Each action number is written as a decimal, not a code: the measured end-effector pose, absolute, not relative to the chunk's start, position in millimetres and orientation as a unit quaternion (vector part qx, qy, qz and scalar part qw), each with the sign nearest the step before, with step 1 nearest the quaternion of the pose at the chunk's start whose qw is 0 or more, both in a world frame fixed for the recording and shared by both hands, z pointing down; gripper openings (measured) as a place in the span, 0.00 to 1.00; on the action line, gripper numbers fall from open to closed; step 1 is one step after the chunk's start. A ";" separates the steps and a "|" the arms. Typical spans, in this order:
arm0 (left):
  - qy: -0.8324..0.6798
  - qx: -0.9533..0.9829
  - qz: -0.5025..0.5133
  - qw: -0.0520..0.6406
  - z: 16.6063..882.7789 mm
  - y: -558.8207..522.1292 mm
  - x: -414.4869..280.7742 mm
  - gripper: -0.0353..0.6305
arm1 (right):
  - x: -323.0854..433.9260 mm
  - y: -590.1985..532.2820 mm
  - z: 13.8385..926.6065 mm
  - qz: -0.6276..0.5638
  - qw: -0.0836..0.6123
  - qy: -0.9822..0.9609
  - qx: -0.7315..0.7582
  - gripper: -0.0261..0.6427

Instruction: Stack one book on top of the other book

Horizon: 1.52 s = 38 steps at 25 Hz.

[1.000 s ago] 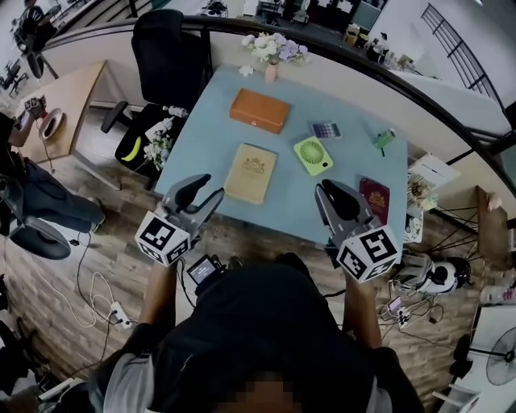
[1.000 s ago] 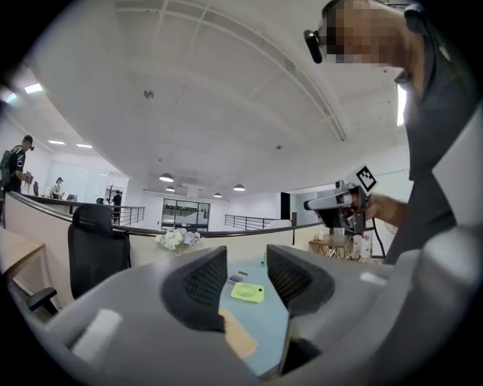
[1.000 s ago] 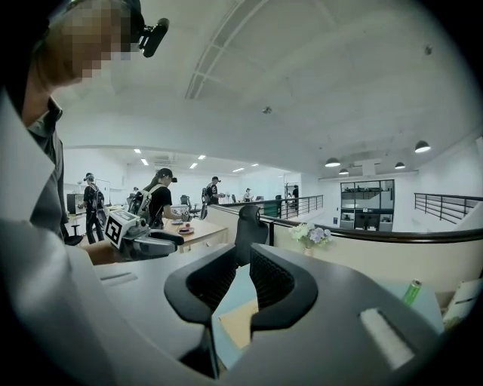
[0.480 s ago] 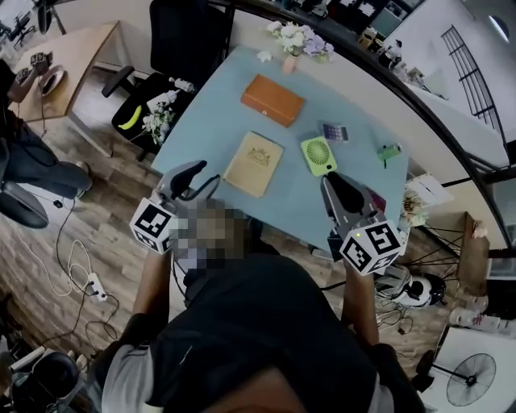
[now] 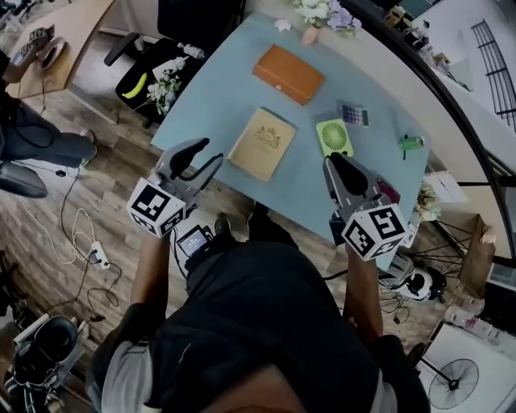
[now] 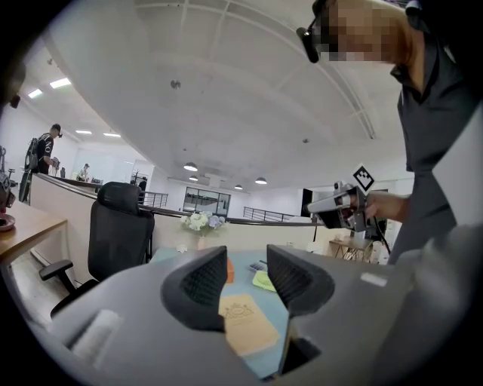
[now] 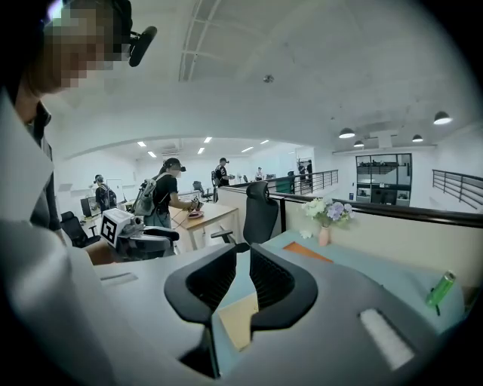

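Observation:
A tan book lies flat near the front of the light blue table, and shows between the jaws in the left gripper view. An orange book lies farther back. My left gripper hovers off the table's front left edge, left of the tan book. Its jaws are open and hold nothing. My right gripper hangs over the front edge to the right of the tan book. Only a thin slit shows between its jaws, with nothing in it. Neither gripper touches a book.
A green fan, a calculator and a small green item lie right of the books. A dark red booklet sits by the right gripper. Flowers in a vase stand at the back edge. A black chair is at the left.
Both grippers have sunk a little and drifted with the person, staying about as far from the tan book. The head view has swung. The jaws look the same.

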<state>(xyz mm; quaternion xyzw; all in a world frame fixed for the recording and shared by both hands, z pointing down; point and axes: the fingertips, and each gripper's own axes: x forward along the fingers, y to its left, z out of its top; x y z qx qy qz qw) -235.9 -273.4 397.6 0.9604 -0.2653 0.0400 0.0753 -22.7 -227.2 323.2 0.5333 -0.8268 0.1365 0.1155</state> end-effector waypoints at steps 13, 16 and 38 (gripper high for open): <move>-0.263 0.952 0.102 0.115 461.7 -315.6 -201.5 0.38 | -8.9 -284.0 417.7 0.221 0.118 -0.825 0.507 0.10; -0.257 0.951 0.118 0.123 477.6 -321.9 -192.5 0.38 | -6.9 -291.3 439.1 0.239 0.119 -0.822 0.503 0.10; -0.237 0.920 0.215 0.226 618.8 -360.0 -152.7 0.38 | 0.4 -314.0 622.2 0.419 0.147 -0.761 0.473 0.15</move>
